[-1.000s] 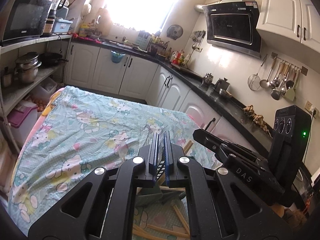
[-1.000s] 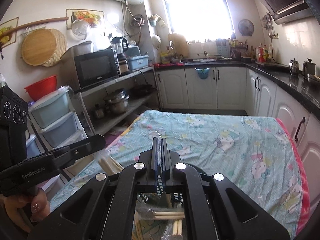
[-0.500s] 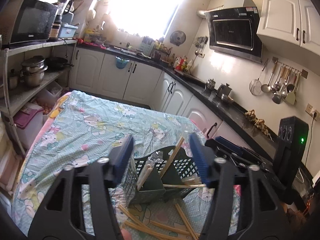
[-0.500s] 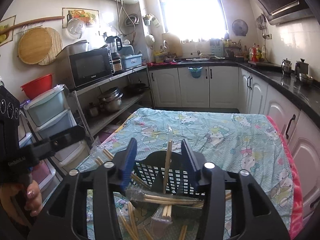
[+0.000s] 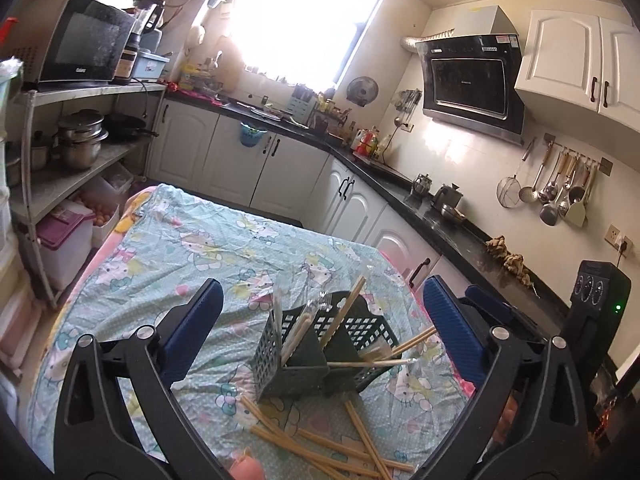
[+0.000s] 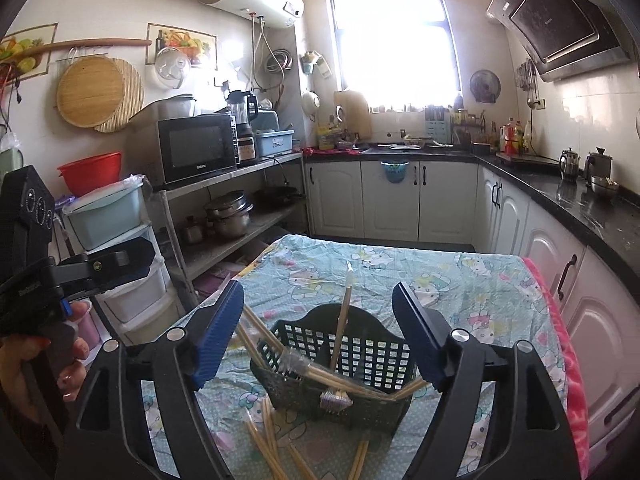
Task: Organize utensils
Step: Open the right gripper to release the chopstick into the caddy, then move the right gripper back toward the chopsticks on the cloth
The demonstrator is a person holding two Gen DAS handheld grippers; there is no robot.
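Straight ahead of the left gripper (image 5: 320,332) a dark green basket (image 5: 308,356) stands between the spread jaws, chopsticks (image 5: 344,312) poking up and sideways from it. More loose chopsticks (image 5: 320,448) litter the cloth below. Beyond the basket the tablecloth (image 5: 224,256) lies bare. The right gripper (image 6: 320,336) faces the same basket; cabinets (image 6: 600,320) crowd its right.

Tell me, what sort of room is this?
A home kitchen, by the look of it: a range hood on the wall, ladles hanging on a rail, a microwave on a shelf, and white cabinets under a dark counter.
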